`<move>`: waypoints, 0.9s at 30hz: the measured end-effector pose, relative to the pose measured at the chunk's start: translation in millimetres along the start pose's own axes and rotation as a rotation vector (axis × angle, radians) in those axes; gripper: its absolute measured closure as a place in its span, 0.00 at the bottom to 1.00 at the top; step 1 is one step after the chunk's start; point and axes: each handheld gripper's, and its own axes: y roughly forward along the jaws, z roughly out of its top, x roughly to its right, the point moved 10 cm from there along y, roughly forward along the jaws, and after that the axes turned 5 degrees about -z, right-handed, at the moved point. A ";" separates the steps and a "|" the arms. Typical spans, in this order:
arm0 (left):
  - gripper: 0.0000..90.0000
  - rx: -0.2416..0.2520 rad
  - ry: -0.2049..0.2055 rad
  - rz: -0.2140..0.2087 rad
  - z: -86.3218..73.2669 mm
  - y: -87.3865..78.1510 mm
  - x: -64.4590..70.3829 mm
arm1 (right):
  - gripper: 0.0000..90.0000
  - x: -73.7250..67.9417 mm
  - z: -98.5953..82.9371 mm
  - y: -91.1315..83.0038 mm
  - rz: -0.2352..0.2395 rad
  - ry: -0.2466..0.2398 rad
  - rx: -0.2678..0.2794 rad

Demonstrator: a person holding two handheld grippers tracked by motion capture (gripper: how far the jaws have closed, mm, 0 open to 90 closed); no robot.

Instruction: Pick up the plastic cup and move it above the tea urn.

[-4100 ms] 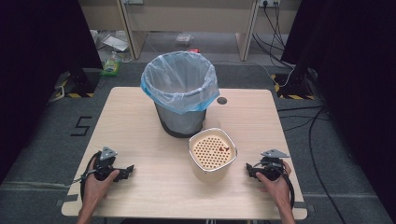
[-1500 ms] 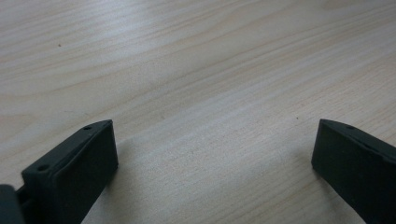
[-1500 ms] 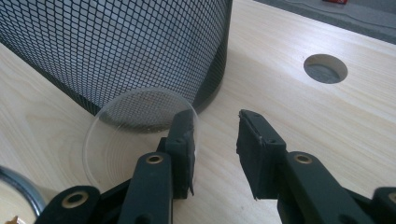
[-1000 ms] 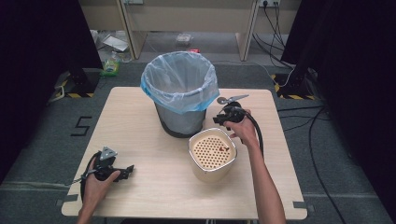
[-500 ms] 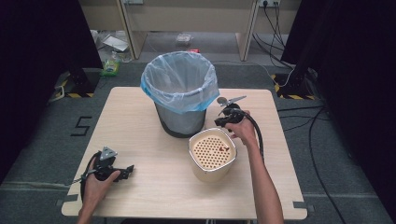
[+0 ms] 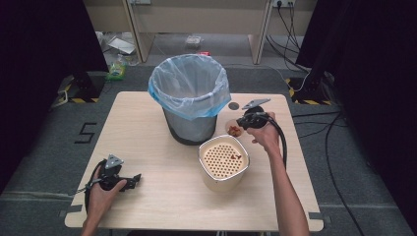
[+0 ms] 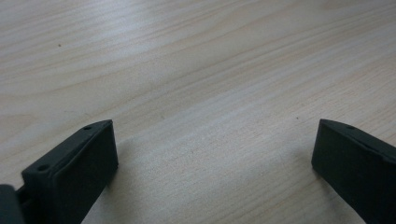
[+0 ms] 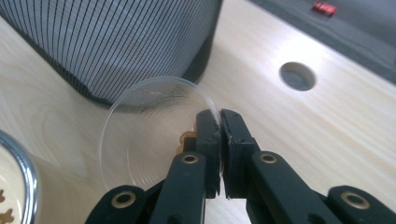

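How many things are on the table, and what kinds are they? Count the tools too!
Bins: 1, the trash bin with a blue bag.
Perforated pots: 1, the cream container.
Clear cups: 1, the plastic cup, pinched by the right tool.
Tools: 2, counting the left tool.
Total: 5

The right gripper [image 6: 244, 122] has crossed from the table's near edge. Its jaws now pinch a clear cup's [image 8: 154, 130] rim.
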 end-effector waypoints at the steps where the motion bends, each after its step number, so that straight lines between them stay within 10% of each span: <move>1: 0.00 0.000 0.000 0.000 0.0 0.0 0.0 | 0.97 2.3 0.6 -3.5 -0.010 0.003 0.006; 27: 0.00 0.000 0.000 0.001 0.0 0.0 -0.1 | 0.97 16.8 27.0 -82.0 -0.200 -0.060 0.196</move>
